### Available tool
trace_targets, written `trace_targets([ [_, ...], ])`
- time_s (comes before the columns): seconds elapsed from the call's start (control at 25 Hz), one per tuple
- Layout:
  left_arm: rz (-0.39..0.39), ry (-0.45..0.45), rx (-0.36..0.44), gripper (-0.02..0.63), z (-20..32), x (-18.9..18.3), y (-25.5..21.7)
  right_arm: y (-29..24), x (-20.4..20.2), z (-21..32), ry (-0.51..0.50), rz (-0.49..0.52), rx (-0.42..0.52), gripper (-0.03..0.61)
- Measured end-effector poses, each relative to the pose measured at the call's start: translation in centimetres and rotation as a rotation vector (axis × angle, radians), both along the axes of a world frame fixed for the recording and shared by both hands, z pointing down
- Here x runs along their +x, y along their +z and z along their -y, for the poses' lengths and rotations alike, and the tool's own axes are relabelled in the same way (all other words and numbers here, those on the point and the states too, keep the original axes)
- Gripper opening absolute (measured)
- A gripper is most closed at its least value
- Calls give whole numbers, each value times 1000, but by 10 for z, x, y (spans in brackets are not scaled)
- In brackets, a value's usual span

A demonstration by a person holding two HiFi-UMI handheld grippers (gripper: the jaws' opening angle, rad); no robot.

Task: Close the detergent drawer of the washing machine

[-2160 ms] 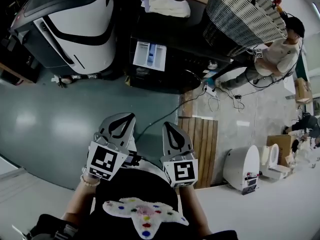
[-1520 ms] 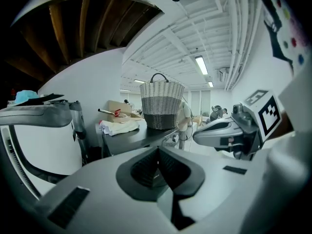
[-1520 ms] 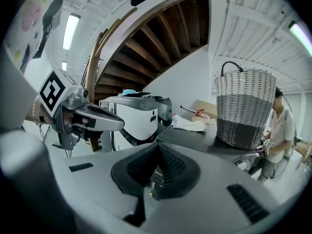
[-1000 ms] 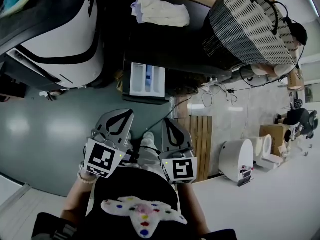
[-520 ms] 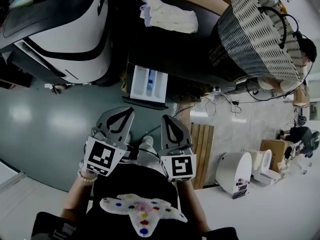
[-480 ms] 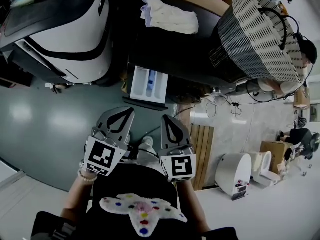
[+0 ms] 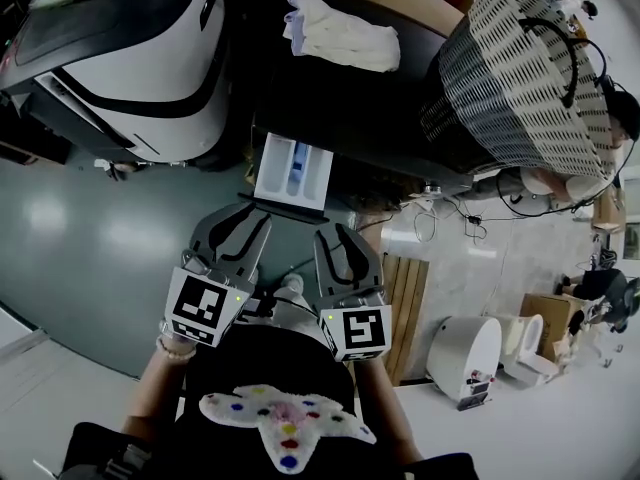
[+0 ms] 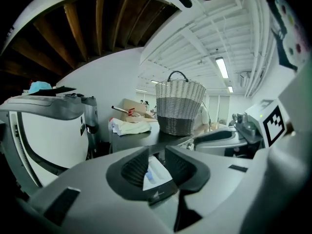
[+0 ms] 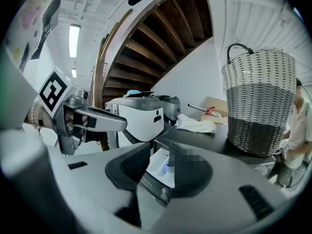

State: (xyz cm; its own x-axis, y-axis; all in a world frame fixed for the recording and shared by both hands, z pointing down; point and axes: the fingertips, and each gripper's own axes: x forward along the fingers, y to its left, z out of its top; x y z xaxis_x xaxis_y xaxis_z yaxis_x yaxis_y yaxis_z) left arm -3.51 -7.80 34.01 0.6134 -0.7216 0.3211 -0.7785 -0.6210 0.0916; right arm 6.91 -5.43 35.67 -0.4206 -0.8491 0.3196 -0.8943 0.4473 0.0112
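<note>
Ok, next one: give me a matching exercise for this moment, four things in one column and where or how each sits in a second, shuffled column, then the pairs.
Things:
1. detergent drawer
2. wicker basket
3. white cloth
4. wooden slatted board

Places or states:
A. lying flat on the floor
B. pulled out of the front of the washing machine
C. standing upright on the machine's top
D. lying crumpled on the machine's top

Pairs: 1-B, 2-C, 3-D, 4-A.
</note>
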Motion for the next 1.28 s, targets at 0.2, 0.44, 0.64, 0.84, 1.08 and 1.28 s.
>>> trace_targets([
  [0.2,26,-31,-20,124,3,-4,10,10,5,1,-8,-6,-25,120],
  [0.44,68,-114,-81,124,6,-28,44,39,17,4,5,-38,-80,121],
  [0.64,99,-154,-90,127,12,-42,72,68,25,7,36,-44,-118,121],
  [0.84,73,-210,-126,150,14,-54,103,100,22,8,43,-43,-145,122],
  [1.08,128,-166,-139,151,22,-54,133,132,17,6,41,-78,-187,133],
  [1.28,152,-141,-148,151,27,-53,159,162,16,4,72,-82,-225,141],
])
